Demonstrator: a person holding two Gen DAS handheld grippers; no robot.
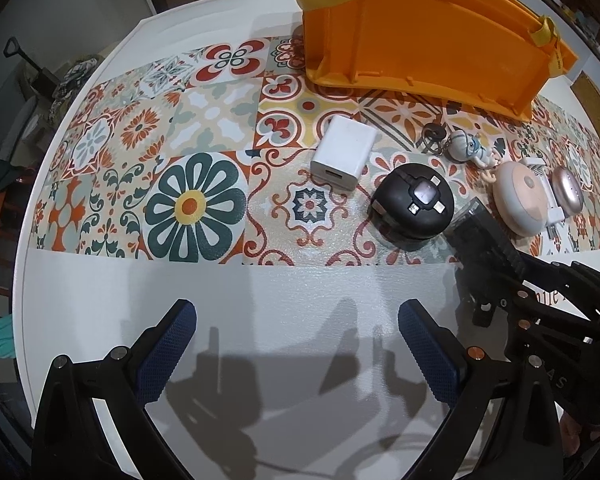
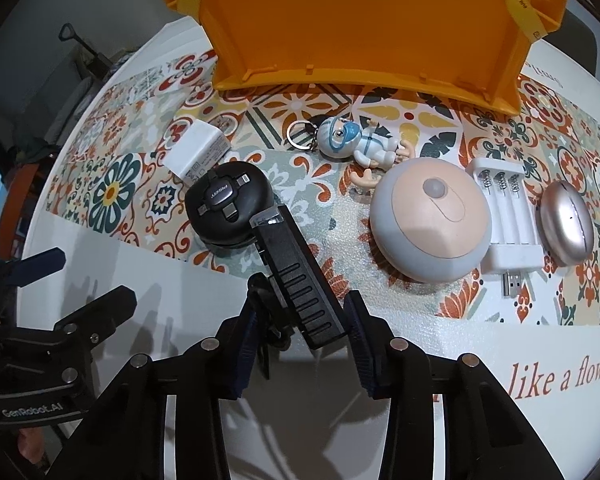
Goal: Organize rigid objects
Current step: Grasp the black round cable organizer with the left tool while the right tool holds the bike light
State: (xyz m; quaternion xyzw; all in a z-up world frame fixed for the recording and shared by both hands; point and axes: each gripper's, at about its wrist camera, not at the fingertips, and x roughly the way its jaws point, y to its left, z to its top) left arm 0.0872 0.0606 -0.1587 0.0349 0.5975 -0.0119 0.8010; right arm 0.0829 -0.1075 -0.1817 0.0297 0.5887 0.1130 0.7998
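Observation:
My right gripper (image 2: 300, 332) is shut on a black ribbed rectangular device (image 2: 296, 276) with a clear tip, its blue pads pressing on both long sides. The device's tip lies against a black round cable reel (image 2: 228, 204). In the left wrist view the same device (image 1: 484, 236) slants in from the right beside the reel (image 1: 414, 208). My left gripper (image 1: 296, 344) stands open over bare white table with nothing between its fingers. An orange crate (image 2: 360, 20) stands at the back.
On the patterned mat (image 1: 204, 208) lie a white wall charger (image 1: 344, 152), a masked keychain figure (image 2: 360, 140), a round peach-topped light (image 2: 432, 220), a white battery charger (image 2: 508, 220) and a pink metallic oval (image 2: 566, 224). The table edge (image 1: 22, 280) curves at left.

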